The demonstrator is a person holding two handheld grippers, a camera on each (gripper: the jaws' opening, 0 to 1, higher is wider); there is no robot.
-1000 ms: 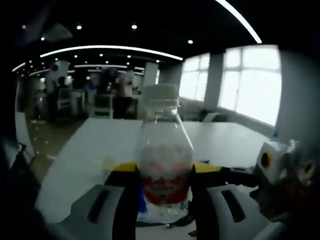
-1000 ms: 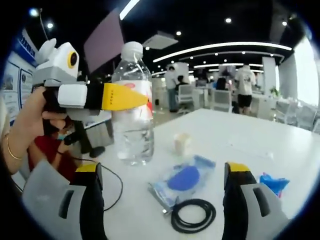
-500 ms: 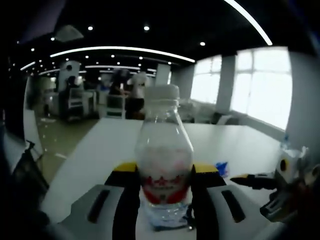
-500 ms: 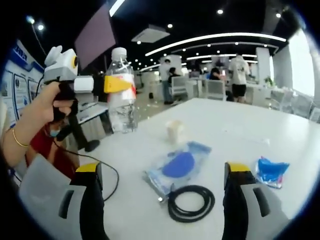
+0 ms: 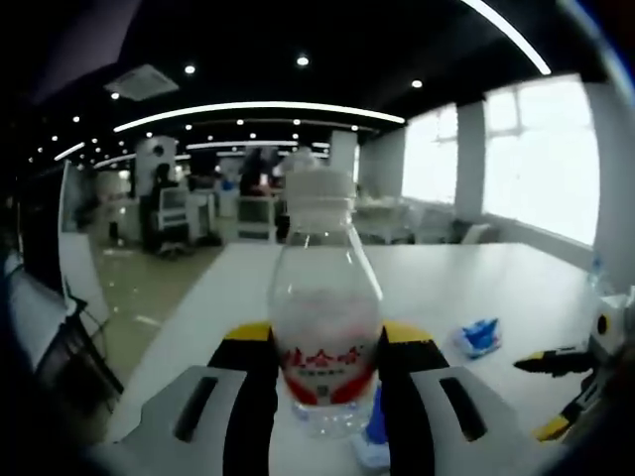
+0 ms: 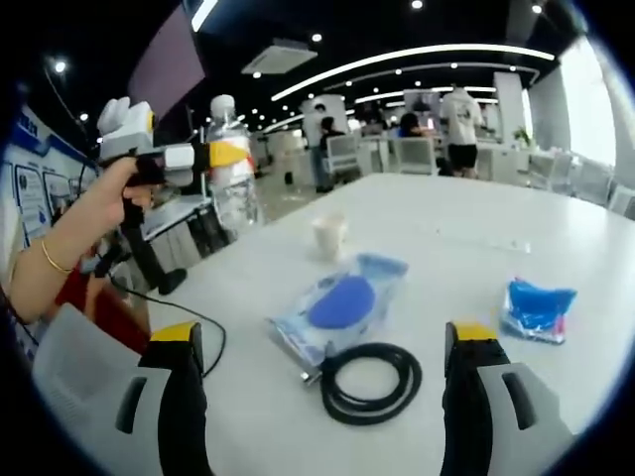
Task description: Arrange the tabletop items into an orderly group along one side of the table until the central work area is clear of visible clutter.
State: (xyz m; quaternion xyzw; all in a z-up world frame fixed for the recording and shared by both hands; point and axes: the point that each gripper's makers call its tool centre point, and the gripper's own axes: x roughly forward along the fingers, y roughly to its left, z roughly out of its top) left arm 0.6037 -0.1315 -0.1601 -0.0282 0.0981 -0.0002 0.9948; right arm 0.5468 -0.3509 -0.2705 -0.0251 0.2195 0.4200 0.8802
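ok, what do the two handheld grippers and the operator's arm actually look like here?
Right gripper: two grey moulded jaws with black inner faces and yellow tips. Left gripper has the same grey, black and yellow scheme, with a white body on a black pistol-style handle; a black cable trails over the table below it. The hand on that handle has a thin gold bangle at the wrist; no sleeve is visible.

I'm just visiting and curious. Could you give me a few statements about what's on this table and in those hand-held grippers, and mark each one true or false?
1. The left hand-held gripper clamps a water bottle. True.
2. The bottle's cap is off. False: a white cap is on.
3. The right hand-held gripper holds the black cable coil. False: its jaws stand open, and the coil lies on the table.
4. A blue packet lies on the table. True.
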